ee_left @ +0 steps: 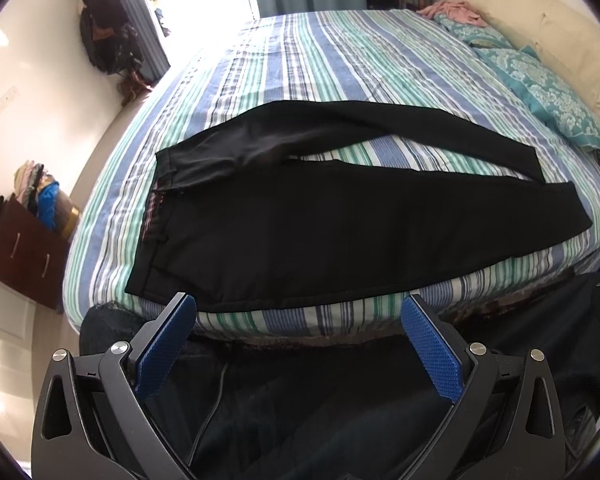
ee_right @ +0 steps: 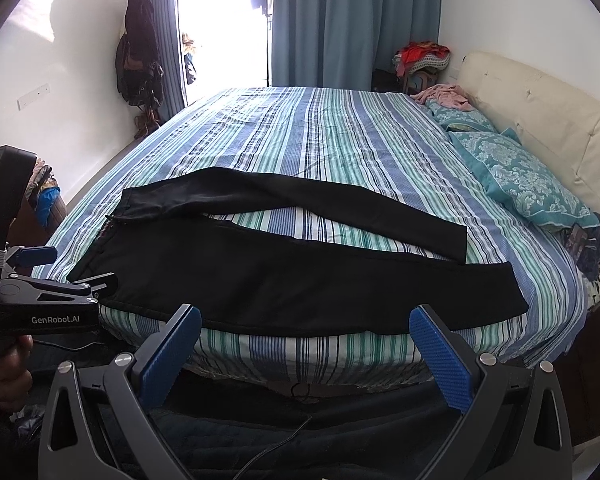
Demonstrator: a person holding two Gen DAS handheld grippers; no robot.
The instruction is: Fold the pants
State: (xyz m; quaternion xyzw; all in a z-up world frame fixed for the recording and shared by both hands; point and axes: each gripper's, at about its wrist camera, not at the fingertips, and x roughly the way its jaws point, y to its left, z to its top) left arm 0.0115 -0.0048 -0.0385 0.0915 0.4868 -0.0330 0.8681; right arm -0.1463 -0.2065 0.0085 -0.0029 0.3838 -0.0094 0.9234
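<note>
Left wrist view: the left gripper (ee_left: 298,316) fills the bottom of the frame, its two black fingers spread wide apart, the blue ribbed pads (ee_left: 164,350) facing each other with nothing between them. It touches nothing and hangs just off the near edge of the bed (ee_left: 340,60). The black pants (ee_left: 300,232) lie flat on the striped blue, green and white bedspread, near the near edge. The waistband is at the left and the legs run to the right. The near leg lies straight along the bed edge; the far leg angles away, leaving a wedge of striped cover between the two. A teal patterned pillow (ee_left: 548,88) lies at the far right against a cream headboard (ee_left: 548,28). On the floor at the left, a dark brown chest of drawers (ee_left: 24,248) carries a heap of clothes (ee_left: 40,192) on top.

Right wrist view: the right gripper (ee_right: 305,320) is likewise wide apart, blue pads (ee_right: 444,360) bare, holding and touching nothing, just short of the near bed edge. The pants (ee_right: 300,280) lie in front of it, waistband left, cuffs right, legs splayed in a narrow V. At the left edge the left gripper (ee_right: 60,276) shows from the side, gripped by a hand (ee_right: 8,368), close beside the waistband corner; whether it touches the cloth cannot be told. Blue curtains (ee_right: 352,20) hang at the far wall. A pile of clothes (ee_right: 422,56) sits on a stool at the far right.
</note>
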